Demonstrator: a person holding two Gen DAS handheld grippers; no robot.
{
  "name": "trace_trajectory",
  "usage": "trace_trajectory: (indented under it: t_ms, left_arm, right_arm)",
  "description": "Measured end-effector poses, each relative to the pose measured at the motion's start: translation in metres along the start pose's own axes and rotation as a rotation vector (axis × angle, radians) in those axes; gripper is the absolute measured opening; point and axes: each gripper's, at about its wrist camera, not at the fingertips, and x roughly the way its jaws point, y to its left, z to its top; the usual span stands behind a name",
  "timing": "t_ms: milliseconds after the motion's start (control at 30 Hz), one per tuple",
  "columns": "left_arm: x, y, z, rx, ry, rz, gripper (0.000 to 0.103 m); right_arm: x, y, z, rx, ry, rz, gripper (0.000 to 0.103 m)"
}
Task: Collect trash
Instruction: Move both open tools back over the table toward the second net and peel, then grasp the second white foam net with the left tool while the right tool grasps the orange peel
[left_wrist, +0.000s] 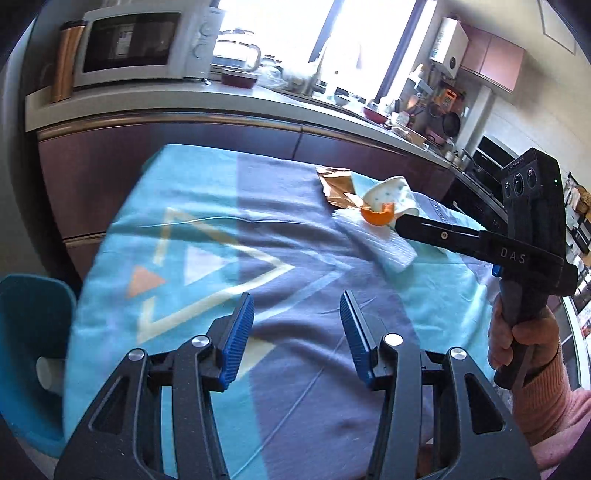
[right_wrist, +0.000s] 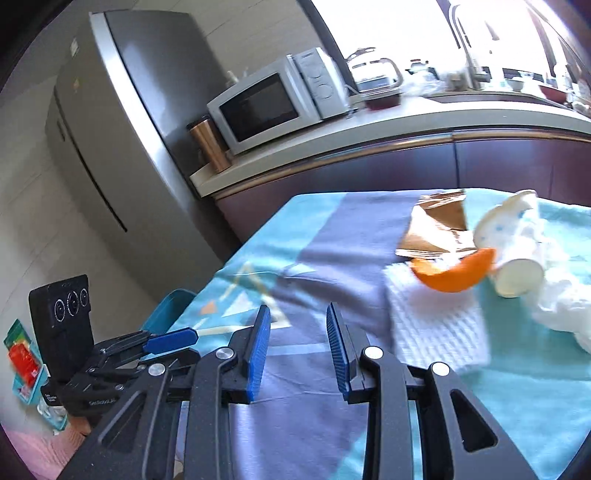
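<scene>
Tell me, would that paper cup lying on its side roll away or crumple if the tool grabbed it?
The paper cup lies tipped over, so a nudge would probably roll it in a curve. It looks already dented, so likely thin, light and easily crushed. The orange peel seems to lean against it and may shift too.

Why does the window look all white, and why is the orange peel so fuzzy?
Left wrist view: sunlight washes out the window, and the counter curves from the fisheye lens. Right wrist view: the orange peel and paper cup are smeared by motion blur.
</scene>
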Motion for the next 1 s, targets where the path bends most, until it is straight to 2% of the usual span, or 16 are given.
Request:
trace_trajectory:
  t_ms: [100,233,367,733,767,800,833,867,933,1000]
  left_arm:
    - [0.028,-0.026,0.01,0.016,0.039,-0.051,0.049]
    - [0.064,-0.054,0.02,0.027,0.092,-0.104,0.05]
    - [0.099,-0.073,0.028,0.021,0.153,-0.132,0.05]
    - [0.163,-0.091,0.044,-0.06,0.252,-0.168,0.049]
    - [0.166,-0.092,0.045,-0.059,0.25,-0.166,0.048]
    - [0.168,-0.093,0.046,-0.06,0.249,-0.168,0.041]
    - [0.17,-0.092,0.046,-0.068,0.256,-0.177,0.028]
    - [0.172,-0.091,0.046,-0.078,0.262,-0.179,0.022]
    - [0.173,-0.088,0.045,-0.082,0.258,-0.168,0.015]
    - [0.171,-0.084,0.043,-0.086,0.251,-0.159,0.013]
  right_arm:
    - [-0.009,-0.032,0.002,0.043,-0.03,-0.062,0.039]
    - [-0.011,-0.064,0.009,0.092,-0.045,-0.103,0.039]
    - [-0.01,-0.083,0.009,0.114,-0.044,-0.103,0.039]
    - [-0.003,-0.099,0.01,0.117,-0.029,-0.093,0.039]
    - [-0.002,-0.099,0.011,0.111,-0.026,-0.093,0.039]
    - [-0.001,-0.098,0.012,0.107,-0.025,-0.093,0.039]
    - [0.0,-0.098,0.013,0.104,-0.023,-0.09,0.039]
    - [0.001,-0.097,0.014,0.1,-0.022,-0.089,0.039]
    - [0.003,-0.094,0.016,0.088,-0.022,-0.09,0.039]
    - [0.006,-0.091,0.017,0.079,-0.018,-0.093,0.039]
